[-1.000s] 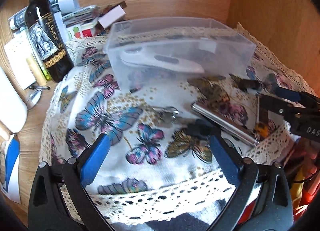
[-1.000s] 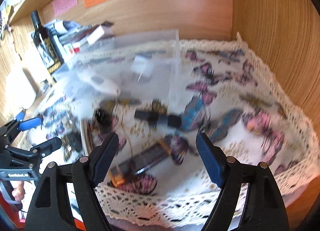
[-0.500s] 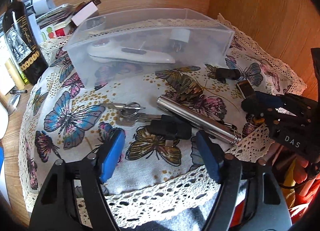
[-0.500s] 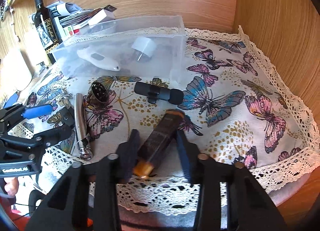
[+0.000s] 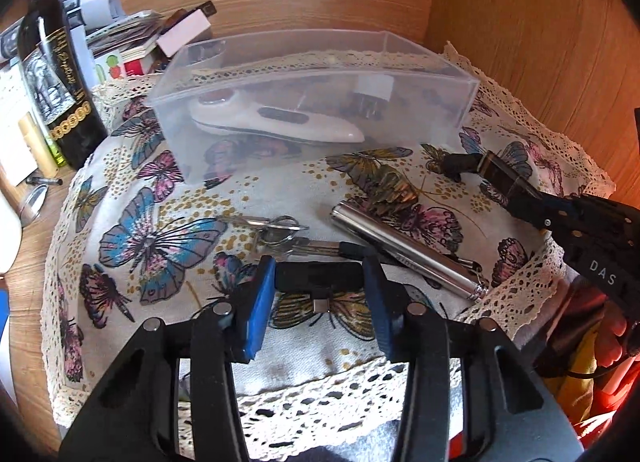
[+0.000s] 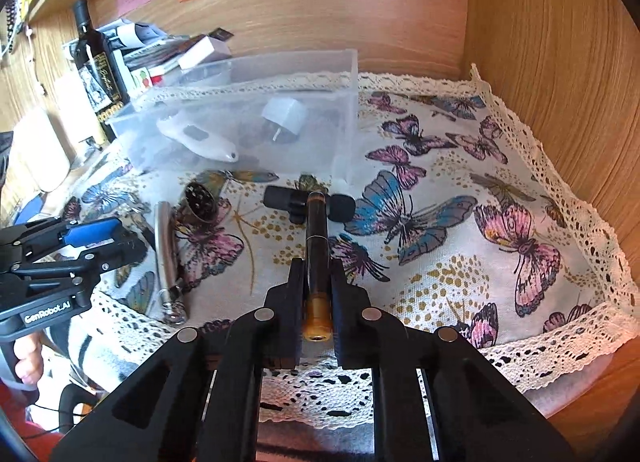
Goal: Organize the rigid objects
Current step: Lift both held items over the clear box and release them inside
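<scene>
1. With both tongs loaded, the clear plastic bin (image 6: 256,109) lies ahead of me, farther back on the desk.
2. My right tongs (image 6: 316,282) grip a dark amber-tipped tube (image 6: 316,246), long axis pointing forward toward the bin's near right corner.
3. My left tongs (image 5: 318,290) clamp a small black USB-C adapter (image 5: 318,276) crosswise, just before the keys (image 5: 280,232).
4. Right looks slightly nearer.
5. Surface: butterfly-print lace cloth (image 6: 460,221); wood-panelled corner, cramped.

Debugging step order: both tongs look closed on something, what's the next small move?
Probably lift the right tongs and carry the dark tube to the clear bin: it's clamped between the fingers, while the bin already holds sorted items.
</scene>
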Tool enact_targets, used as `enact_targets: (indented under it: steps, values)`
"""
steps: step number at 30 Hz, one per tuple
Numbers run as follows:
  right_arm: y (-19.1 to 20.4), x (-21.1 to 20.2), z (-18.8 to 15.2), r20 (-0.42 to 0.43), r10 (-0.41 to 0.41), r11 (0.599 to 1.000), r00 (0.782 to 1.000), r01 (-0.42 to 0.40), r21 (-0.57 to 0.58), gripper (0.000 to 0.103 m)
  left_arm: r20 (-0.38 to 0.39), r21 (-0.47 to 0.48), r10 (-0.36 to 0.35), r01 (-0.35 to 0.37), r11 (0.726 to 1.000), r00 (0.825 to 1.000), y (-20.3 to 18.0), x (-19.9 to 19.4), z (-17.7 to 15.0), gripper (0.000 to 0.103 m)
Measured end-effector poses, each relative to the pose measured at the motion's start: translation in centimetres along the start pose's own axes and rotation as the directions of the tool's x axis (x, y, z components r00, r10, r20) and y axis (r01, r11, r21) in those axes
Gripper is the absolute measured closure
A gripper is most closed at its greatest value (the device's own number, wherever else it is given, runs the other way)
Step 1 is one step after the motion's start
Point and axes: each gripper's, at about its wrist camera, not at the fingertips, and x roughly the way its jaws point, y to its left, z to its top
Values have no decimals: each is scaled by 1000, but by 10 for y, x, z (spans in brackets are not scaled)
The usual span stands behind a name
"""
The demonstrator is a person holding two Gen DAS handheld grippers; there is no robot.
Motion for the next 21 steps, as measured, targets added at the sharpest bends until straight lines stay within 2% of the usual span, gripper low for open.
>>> enact_targets:
  steps: [9, 21]
  values:
    - [3, -17, 19, 80, 9, 1000, 997, -9, -3, 93, 104, -33, 15, -12, 999, 995, 11, -27, 19, 59]
    - [9, -21, 68, 204, 23, 999, 979, -14, -45, 93, 245, -77, 27, -8, 997, 969, 23, -51, 62, 59]
